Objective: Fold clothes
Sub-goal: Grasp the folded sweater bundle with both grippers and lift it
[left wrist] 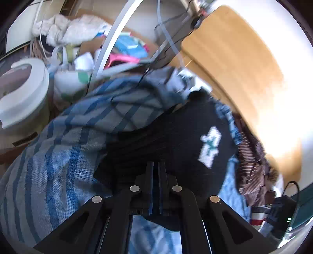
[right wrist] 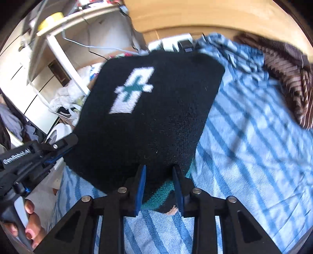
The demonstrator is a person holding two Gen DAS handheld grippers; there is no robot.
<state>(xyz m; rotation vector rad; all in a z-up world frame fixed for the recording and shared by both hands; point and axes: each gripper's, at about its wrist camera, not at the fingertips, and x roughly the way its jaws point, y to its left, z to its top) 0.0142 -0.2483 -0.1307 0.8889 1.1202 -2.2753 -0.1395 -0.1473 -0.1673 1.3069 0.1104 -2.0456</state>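
A black fleece garment (left wrist: 176, 127) (right wrist: 166, 107) with a white-and-teal emblem (left wrist: 210, 146) (right wrist: 133, 89) is spread over a blue striped blanket (left wrist: 49, 166) (right wrist: 254, 146). My left gripper (left wrist: 156, 164) has its jaws together on the garment's near edge; in the right wrist view it (right wrist: 67, 143) pinches the garment's left side. My right gripper (right wrist: 159, 168) straddles the near edge, blue pads (right wrist: 141, 183) against bunched black fabric with a teal lining showing below. A hand (right wrist: 31, 220) holds the left gripper's handle.
A brown striped garment (left wrist: 252, 166) (right wrist: 289, 78) lies at the blanket's far right. A wooden board (left wrist: 234, 58) (right wrist: 195, 15) stands behind. A cluttered pile (left wrist: 78, 39), a white plastic seat (left wrist: 23, 88) and a white desk (right wrist: 58, 48) sit to the left.
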